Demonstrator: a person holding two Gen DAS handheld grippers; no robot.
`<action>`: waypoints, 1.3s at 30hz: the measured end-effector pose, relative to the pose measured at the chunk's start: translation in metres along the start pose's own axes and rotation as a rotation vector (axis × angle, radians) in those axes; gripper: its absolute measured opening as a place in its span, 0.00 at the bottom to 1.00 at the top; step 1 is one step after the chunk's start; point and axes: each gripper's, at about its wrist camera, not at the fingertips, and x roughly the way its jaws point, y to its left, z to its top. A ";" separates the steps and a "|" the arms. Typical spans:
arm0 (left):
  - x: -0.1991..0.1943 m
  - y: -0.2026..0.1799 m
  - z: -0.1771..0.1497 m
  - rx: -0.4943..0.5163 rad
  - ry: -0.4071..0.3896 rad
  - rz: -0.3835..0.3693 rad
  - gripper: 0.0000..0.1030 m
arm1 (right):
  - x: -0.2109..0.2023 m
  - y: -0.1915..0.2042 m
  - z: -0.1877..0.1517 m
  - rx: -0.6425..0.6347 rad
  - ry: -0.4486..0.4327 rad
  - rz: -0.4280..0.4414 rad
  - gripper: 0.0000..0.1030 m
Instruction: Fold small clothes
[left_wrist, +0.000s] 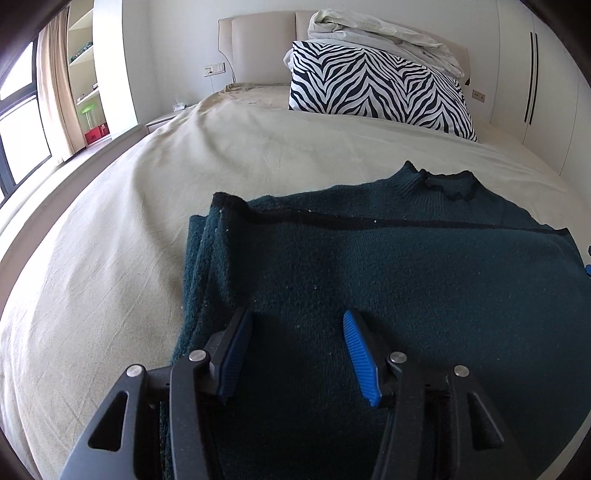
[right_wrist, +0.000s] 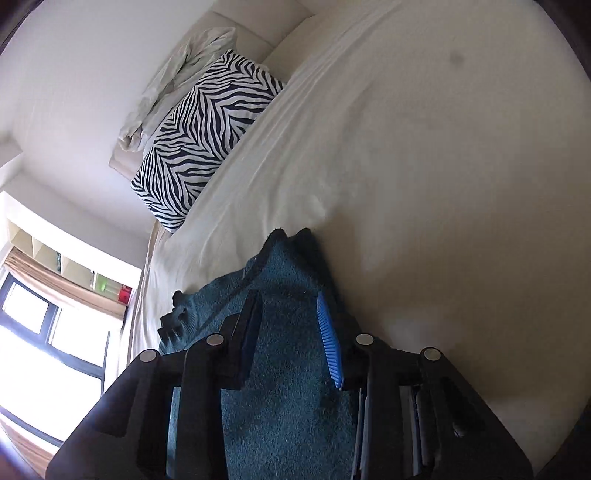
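A dark teal knitted sweater lies flat on the beige bed, collar pointing toward the headboard and its left side folded inward. My left gripper hovers over the sweater's lower left part. It is open, and its blue pads hold nothing. In the right wrist view the camera is rolled onto its side. There my right gripper straddles the sweater at its edge, and the thick fabric fills the gap from pad to pad. A blue bit of the right gripper shows at the left view's right edge.
A zebra-striped pillow leans at the headboard with a crumpled pale blanket on top. A window, a curtain and shelves stand left of the bed. Bare sheet stretches left of the sweater and beyond it.
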 end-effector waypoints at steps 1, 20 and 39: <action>0.000 0.000 0.000 0.000 -0.002 0.001 0.54 | -0.008 0.004 -0.003 -0.012 -0.011 0.008 0.35; -0.061 -0.036 -0.059 -0.030 0.083 -0.185 0.51 | 0.023 0.063 -0.164 -0.185 0.407 0.270 0.30; -0.123 0.029 -0.064 -0.187 0.026 -0.155 0.61 | -0.067 0.088 -0.157 -0.254 0.318 0.344 0.44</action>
